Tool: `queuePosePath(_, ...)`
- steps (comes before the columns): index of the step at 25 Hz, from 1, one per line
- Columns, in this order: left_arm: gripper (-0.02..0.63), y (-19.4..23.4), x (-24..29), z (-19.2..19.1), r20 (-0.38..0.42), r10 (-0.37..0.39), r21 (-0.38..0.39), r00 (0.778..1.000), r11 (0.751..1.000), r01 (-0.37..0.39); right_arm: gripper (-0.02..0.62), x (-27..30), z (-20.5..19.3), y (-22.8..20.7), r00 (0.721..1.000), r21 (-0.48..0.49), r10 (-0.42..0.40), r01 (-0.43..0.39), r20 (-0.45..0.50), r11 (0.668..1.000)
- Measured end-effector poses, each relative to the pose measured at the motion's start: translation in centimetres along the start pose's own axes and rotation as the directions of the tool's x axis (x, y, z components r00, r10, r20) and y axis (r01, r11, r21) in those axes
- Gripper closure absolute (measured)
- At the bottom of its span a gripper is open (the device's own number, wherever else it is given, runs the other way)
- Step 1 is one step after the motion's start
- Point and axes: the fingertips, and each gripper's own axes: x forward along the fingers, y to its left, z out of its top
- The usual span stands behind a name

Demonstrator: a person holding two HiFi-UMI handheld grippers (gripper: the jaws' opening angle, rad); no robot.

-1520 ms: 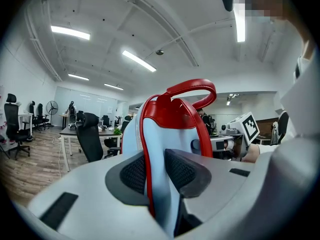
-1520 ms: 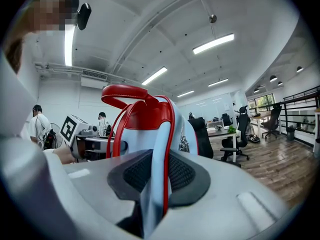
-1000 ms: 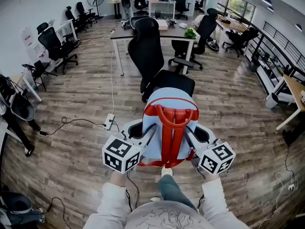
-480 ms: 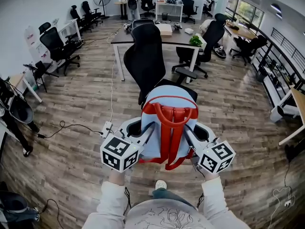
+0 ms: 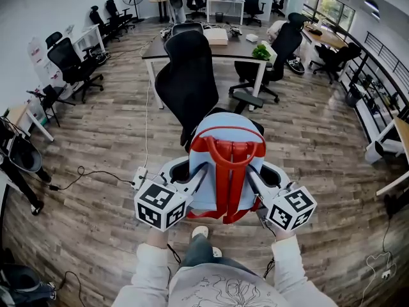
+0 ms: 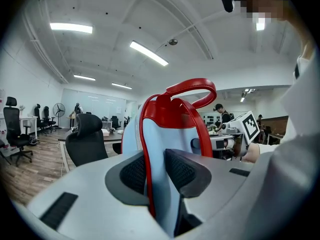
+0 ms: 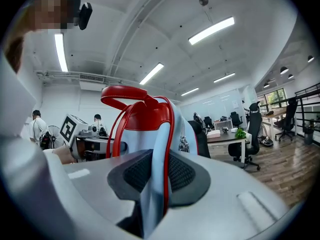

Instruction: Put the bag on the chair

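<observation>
A light blue bag with red straps and a red top handle hangs upright in the air between both grippers. My left gripper is shut on its left edge; the black pads pinch blue fabric and red piping. On the bag's right edge my right gripper is shut too, its pads pressing the fabric. A black office chair stands just beyond the bag, backrest on its far-left side, its seat mostly hidden behind the bag. The bag fills the left gripper view, and the bag fills the right gripper view.
A table with a box and a green plant stands behind the chair. More black chairs line the left wall and far right. A power strip and cables lie on the wooden floor at left. The person's shoe shows below.
The person has stepped closer to the black chair with the bag held the same way. The chair now appears larger and nearer. Both grips are unchanged.
</observation>
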Motion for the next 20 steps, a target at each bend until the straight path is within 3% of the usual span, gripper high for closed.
queuePosePath(8,0.500,3.6,5.6,0.1,-0.015,-0.020,-0.012,1.000,1.000,0.020,0.509,4.0,-0.1,-5.0,1.000,0.013,-0.015,0.015,-0.011,1.000)
queuePosePath(20,0.500,12.6,16.1,2.8,-0.011,-0.074,-0.016,0.997,0.997,0.073,0.511,13.8,2.1,-14.1,0.997,0.013,-0.080,0.080,0.008,0.997)
